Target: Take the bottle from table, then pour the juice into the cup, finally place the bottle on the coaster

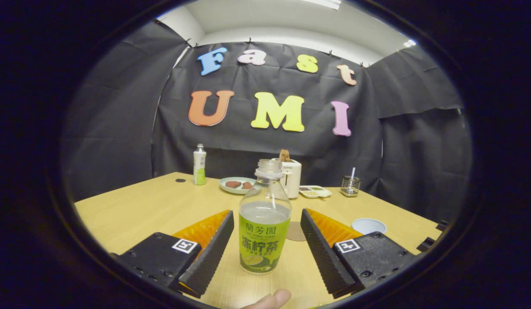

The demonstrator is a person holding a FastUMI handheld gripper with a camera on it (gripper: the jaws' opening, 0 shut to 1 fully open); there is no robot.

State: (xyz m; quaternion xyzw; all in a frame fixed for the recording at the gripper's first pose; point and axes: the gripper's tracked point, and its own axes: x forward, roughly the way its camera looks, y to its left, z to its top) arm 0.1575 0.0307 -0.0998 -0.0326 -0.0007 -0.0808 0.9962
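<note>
Green-labelled bottle [264, 219] upright, between open gripper [264, 246] jaws

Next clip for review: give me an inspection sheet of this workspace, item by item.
Surface: light wooden table, small dark spot near its far corner.
Job's things: uncapped bottle upright between the fingers, untouched; coaster just behind it; cup beyond the right finger.
Clutter: second bottle, plate with food, toaster, small tray, glass holder.
Grippers: gripper open around the bottle; a fingertip below.
Cables: nothing seen.
Surroundings: black cloth booth walls.
</note>
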